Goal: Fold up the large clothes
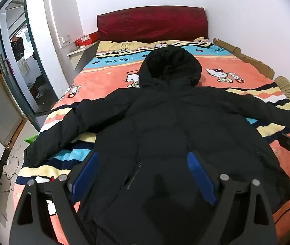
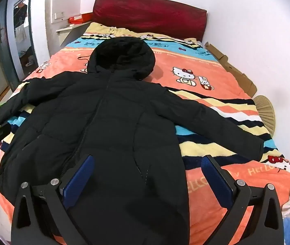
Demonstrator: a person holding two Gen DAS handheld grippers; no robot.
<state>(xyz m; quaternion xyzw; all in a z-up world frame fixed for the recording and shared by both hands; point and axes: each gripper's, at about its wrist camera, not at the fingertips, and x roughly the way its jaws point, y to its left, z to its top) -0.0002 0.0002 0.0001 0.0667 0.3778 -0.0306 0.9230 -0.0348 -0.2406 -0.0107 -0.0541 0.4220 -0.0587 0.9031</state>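
A black hooded jacket (image 1: 165, 126) is lying spread flat across the middle of the frame on a bright cartoon blanket (image 1: 104, 81), hood (image 2: 122, 55) pointing up toward the dark red headboard (image 1: 153, 24) at the top, both sleeves stretching out to the sides. The left gripper (image 1: 143, 171) is hovering at the bottom of its view over the jacket's lower half, blue fingers (image 1: 87, 175) spread wide and holding nothing. The right gripper (image 2: 148, 173) is hanging likewise above the hem, jaws parted, empty. Flattened cardboard (image 2: 230, 69) is lying along the right wall.
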